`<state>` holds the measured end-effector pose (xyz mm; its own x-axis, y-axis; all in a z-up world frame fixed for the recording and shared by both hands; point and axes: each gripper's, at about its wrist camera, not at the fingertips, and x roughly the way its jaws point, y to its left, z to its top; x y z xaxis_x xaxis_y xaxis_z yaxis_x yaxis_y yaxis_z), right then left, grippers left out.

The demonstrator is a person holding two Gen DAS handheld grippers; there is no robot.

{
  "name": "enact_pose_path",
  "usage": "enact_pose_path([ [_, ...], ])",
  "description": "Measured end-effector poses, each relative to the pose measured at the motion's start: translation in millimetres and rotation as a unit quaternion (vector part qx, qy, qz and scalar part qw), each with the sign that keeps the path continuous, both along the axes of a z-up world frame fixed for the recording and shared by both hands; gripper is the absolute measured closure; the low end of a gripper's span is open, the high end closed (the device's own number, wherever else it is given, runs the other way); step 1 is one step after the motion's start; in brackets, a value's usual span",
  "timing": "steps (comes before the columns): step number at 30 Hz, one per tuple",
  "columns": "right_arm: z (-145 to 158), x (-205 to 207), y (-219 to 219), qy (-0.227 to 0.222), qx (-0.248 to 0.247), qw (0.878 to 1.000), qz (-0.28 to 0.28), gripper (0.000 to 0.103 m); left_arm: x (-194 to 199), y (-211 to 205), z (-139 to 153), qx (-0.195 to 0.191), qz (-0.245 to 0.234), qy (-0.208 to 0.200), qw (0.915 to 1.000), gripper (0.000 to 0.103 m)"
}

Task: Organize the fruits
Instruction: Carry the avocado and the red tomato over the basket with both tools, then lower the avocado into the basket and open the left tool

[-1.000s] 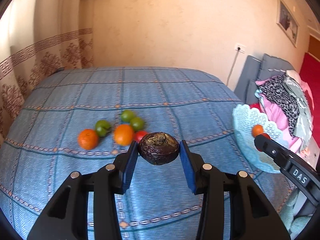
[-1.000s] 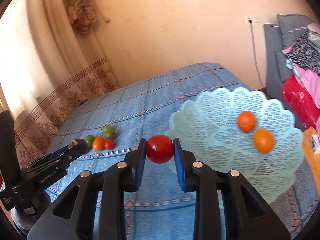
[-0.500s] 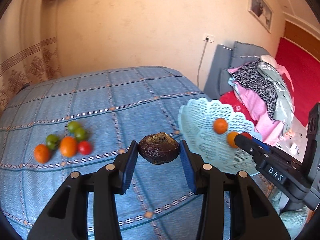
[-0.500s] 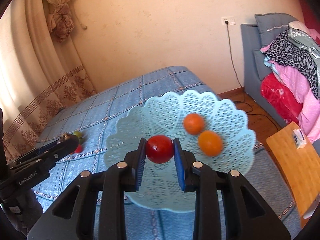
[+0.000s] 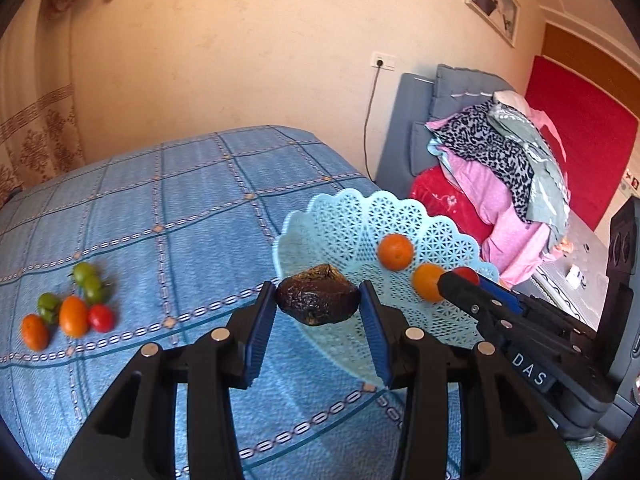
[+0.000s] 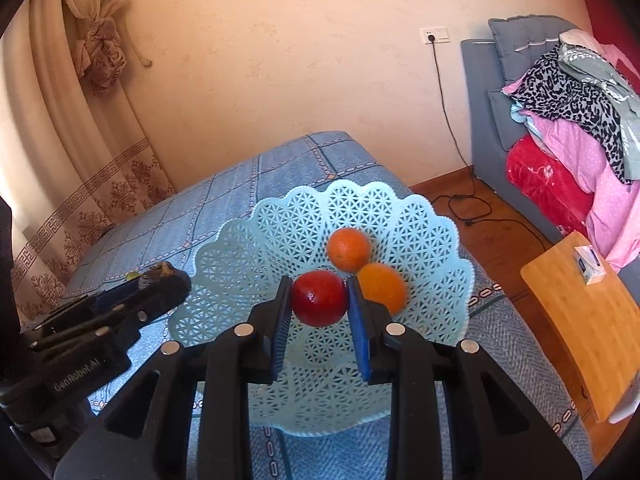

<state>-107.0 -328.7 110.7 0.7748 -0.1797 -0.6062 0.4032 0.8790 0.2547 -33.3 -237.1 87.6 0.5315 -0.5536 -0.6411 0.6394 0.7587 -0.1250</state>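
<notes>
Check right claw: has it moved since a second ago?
Yes. The right claw, shut on the red tomato, has come over the light blue basket; earlier the basket sat off to its right in the right wrist view.

Left gripper [image 5: 318,312] and right gripper [image 6: 319,300] both clamped, angled downward.

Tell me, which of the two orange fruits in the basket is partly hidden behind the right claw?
The lighter, yellow-orange fruit, lower right of the pair: the right claw covers its left edge. The deeper orange fruit behind it in the basket shows almost whole.
</notes>
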Motion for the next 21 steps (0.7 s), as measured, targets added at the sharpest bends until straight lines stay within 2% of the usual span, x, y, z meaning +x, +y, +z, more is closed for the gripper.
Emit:
enact_pose_path([
  [11, -2, -1, -8, 0.006, -0.01, 1.0, -0.021, 0.075, 0, -20, -12, 0.013, -0.024, 0.001, 0.9996, 0.06],
  [13, -2, -1, -9, 0.006, -0.01, 1.0, -0.023, 0.075, 1, -21, -14, 0.014, -0.026, 0.004, 0.9996, 0.056],
  [15, -2, -2, -10, 0.006, -0.01, 1.0, -0.025, 0.075, 0, -19, -12, 0.01, -0.022, -0.004, 0.9997, 0.039],
  [21, -3, -2, -11, 0.007, -0.007, 1.0, -0.025, 0.075, 1, -13, -7, 0.006, -0.011, -0.01, 0.9999, 0.034],
])
